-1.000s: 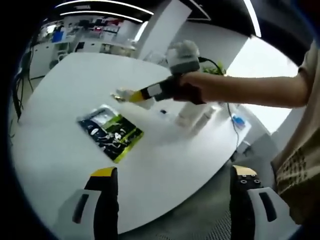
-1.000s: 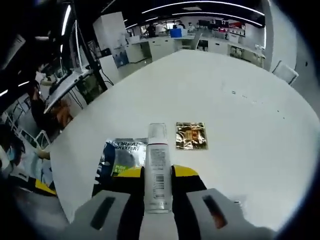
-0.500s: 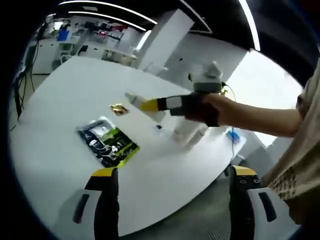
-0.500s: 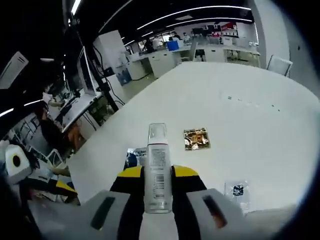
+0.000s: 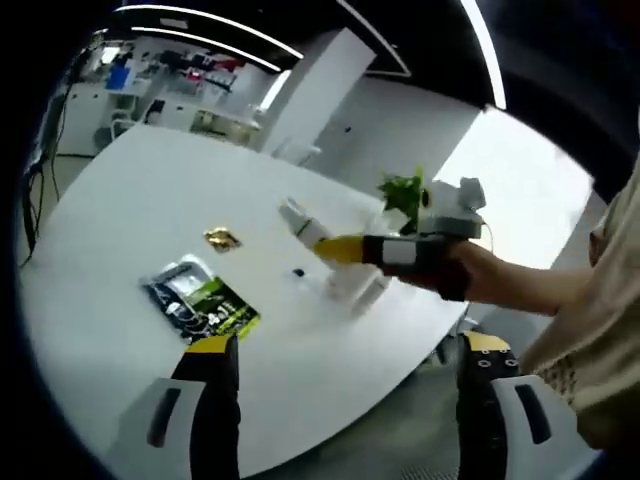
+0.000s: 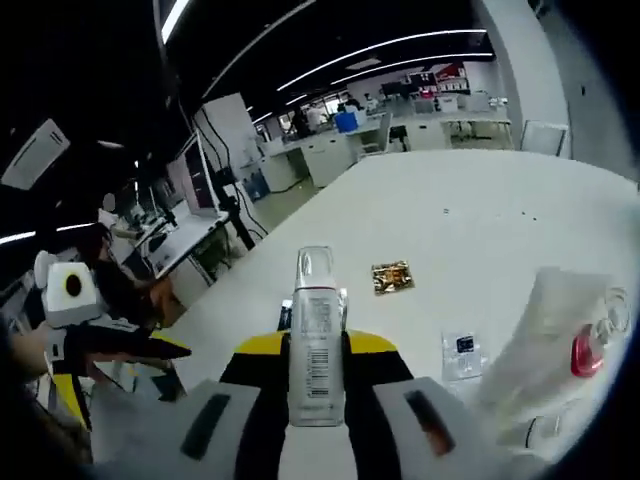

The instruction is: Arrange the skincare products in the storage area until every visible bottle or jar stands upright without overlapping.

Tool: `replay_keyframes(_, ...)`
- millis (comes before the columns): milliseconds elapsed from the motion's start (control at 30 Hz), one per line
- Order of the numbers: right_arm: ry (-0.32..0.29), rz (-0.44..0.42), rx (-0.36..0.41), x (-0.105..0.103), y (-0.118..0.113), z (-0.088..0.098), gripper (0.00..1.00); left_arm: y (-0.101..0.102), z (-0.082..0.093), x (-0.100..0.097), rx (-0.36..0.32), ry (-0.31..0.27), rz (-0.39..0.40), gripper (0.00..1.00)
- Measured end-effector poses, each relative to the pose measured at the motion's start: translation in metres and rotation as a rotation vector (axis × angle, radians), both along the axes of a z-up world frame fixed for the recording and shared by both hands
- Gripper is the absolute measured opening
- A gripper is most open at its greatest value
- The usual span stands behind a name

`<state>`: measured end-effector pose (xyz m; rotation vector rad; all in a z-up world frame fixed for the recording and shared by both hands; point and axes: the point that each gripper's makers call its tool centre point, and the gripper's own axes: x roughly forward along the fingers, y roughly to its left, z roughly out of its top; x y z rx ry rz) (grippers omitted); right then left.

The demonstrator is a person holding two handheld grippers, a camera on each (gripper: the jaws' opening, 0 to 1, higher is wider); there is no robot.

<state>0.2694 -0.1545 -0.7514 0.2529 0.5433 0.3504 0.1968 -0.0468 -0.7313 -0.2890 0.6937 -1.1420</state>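
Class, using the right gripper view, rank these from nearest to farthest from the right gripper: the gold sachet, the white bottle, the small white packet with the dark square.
1. White bottle: clamped in the right gripper.
2. Small white packet: on the table, right of the jaws.
3. Gold sachet: farther up the table, beyond the bottle's cap.

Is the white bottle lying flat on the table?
No, the white bottle is off the table, held between the fingers of the right gripper.
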Motion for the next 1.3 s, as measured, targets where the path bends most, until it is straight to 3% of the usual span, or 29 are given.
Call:
replay_keyframes(333, -0.089, -0.073, 0.178, -0.037, -0.006, 0.033, 0.19, -0.020, 0.028, -0.012, -0.073, -0.003, -0.054, 0.87)
replay_keyframes(633, -0.182, -0.045, 0.345, -0.071, 0.006, 0.067, 0.19, -0.033, 0.063, -0.011, -0.178, -0.003, -0.064, 0.84)
replay_keyframes(833, -0.237, -0.027, 0.476, -0.094, 0.006, 0.088, 0.20, -0.044, 0.073, -0.018, -0.224, 0.026, -0.090, 0.79)
replay_keyframes(933, -0.267, 0.004, 0.549, -0.107, 0.010, 0.101, 0.20, -0.053, 0.090, -0.023, -0.316, 0.035, -0.097, 0.70)
replay_keyframes(1033, -0.299, 0.048, 0.605, -0.120, 0.015, 0.115, 0.20, -0.061, 0.096, -0.029, -0.341, 0.048, -0.121, 0.61)
replay_keyframes(1167, -0.334, 0.099, 0.668, -0.132, 0.018, 0.131, 0.20, -0.072, 0.110, -0.039, -0.400, 0.077, -0.157, 0.58)
replay_keyframes(1300, -0.352, 0.144, 0.700, -0.141, 0.021, 0.143, 0.20, -0.081, 0.126, -0.050, -0.465, 0.106, -0.213, 0.44)
